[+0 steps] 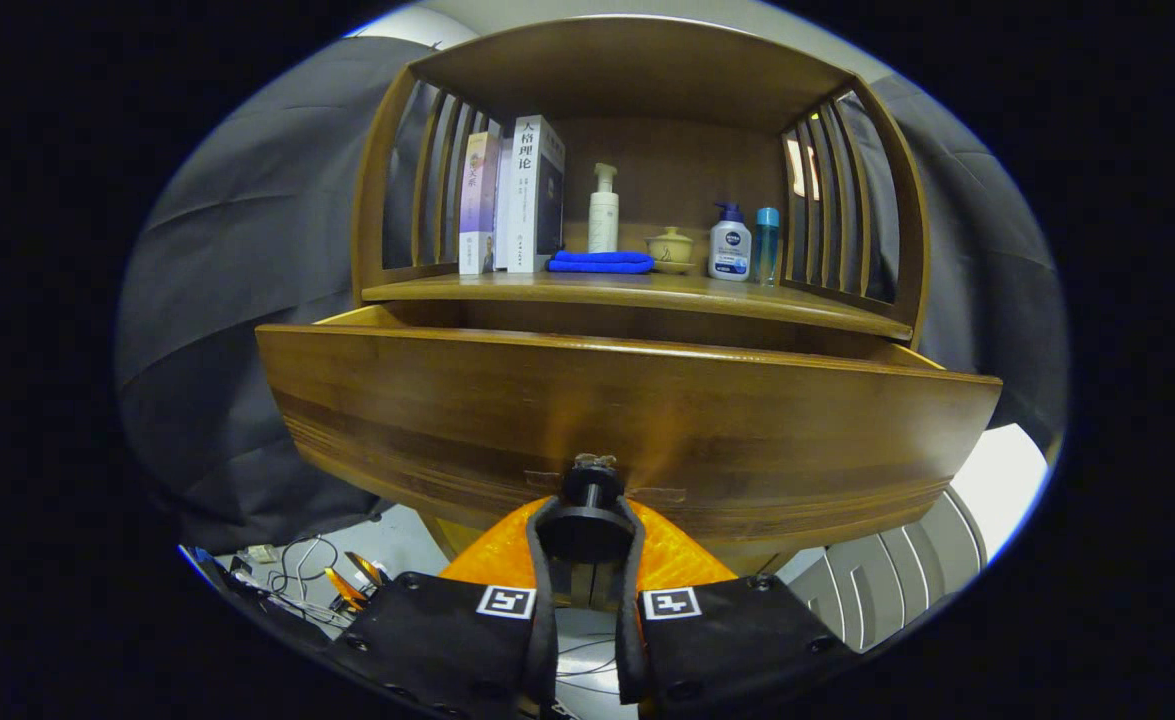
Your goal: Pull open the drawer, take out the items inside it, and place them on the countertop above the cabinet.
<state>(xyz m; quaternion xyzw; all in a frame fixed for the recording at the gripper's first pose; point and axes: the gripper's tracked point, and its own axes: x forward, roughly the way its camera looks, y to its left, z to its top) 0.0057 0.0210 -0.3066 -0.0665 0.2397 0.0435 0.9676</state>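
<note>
A wooden cabinet stands straight ahead with its drawer (pixel 627 410) pulled out toward me. The drawer's dark round knob (pixel 590 500) sits between my fingers, and my gripper (pixel 587 535) is shut on it, both fingers pressing its sides. The drawer front hides whatever lies inside. Above the drawer runs the countertop (pixel 637 292), carrying upright books (pixel 512 195), a white pump bottle (pixel 603 210), a folded blue cloth (pixel 601 262), a small lidded cup (pixel 670 248), a white lotion bottle (pixel 730 243) and a slim blue bottle (pixel 767 245).
Slatted wooden side panels (pixel 837 200) and a roof enclose the countertop shelf. Dark cloth (pixel 237 300) hangs behind the cabinet on both sides. Cables and small tools (pixel 307 580) lie on the floor below left, and a white ribbed object (pixel 897 570) sits below right.
</note>
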